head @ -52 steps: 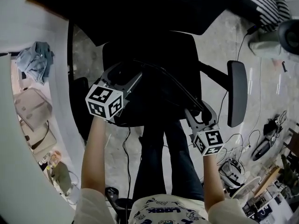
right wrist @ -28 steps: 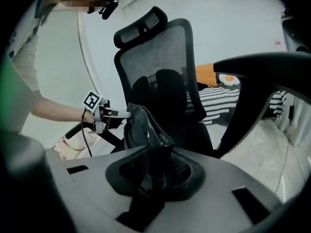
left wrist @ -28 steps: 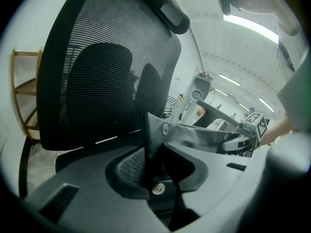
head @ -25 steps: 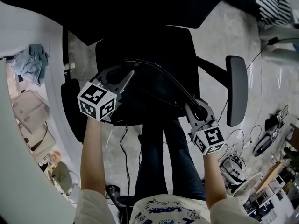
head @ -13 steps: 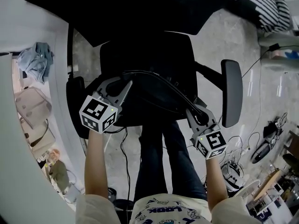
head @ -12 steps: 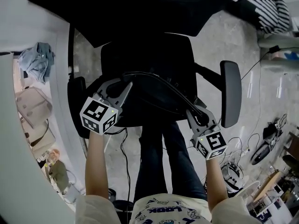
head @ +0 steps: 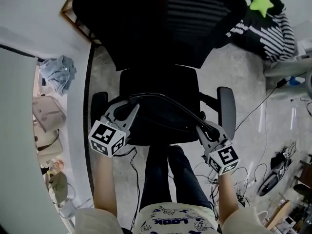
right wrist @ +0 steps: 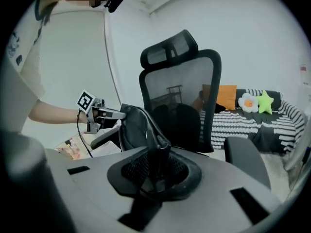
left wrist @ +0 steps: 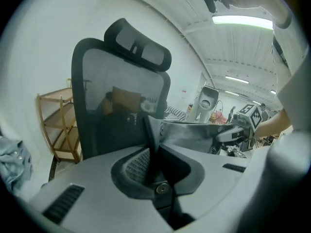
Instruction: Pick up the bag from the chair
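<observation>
A black bag [head: 161,113] hangs between my two grippers over the seat of a black office chair [head: 158,77]. My left gripper [head: 130,107] is shut on the bag's left end, where a dark strap [left wrist: 149,140] runs between its jaws. My right gripper [head: 204,126] is shut on the bag's right end, pinching the strap [right wrist: 156,147]. The strap arcs from one gripper to the other. In the left gripper view the bag's body [left wrist: 194,132] stretches to the right gripper [left wrist: 231,132]. The right gripper view shows the bag [right wrist: 132,127] and the left gripper [right wrist: 104,114] beyond it.
The chair's mesh backrest [right wrist: 180,98] stands behind the bag, with armrests [head: 225,111] at each side. A striped couch with cushions [right wrist: 255,113] is at the right, a wooden shelf [left wrist: 58,125] at the left. A blue cloth [head: 58,73] and floor cables [head: 273,177] lie nearby.
Both grippers kept their hold on the bag and drew slightly nearer the person. The head view has tilted up, showing more of the chair's backrest and the couch.
</observation>
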`<state>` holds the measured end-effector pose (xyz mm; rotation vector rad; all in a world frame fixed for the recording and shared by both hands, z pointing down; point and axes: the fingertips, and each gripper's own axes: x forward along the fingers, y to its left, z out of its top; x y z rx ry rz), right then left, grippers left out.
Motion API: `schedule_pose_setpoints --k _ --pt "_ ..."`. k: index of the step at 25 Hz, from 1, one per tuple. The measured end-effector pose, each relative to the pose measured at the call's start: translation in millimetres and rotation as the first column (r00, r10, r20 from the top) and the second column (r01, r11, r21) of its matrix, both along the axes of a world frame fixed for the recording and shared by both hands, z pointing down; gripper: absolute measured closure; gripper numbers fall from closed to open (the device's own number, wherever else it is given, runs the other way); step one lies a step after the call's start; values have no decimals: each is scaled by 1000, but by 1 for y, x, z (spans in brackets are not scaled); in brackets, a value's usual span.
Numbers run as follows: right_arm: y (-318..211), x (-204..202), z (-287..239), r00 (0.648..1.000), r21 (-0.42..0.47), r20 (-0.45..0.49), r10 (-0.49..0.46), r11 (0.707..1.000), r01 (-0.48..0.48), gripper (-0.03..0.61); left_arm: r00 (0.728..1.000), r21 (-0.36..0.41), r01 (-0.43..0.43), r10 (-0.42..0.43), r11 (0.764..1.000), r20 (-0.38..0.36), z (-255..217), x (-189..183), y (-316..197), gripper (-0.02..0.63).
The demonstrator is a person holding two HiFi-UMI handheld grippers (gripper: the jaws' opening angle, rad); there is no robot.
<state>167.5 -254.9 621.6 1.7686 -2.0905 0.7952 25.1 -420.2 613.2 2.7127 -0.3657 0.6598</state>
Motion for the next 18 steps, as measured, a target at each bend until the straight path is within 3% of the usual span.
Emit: schedule_pose_setpoints --k 7,18 --pt "-9 2 -101 994 105 -84 -71 991 79 514 995 86 81 -75 993 -69 -102 -16 9 574" --pt "-4 -3 -237 986 268 -148 -81 956 119 514 980 231 160 -127 960 -151 -242 -32 28 578"
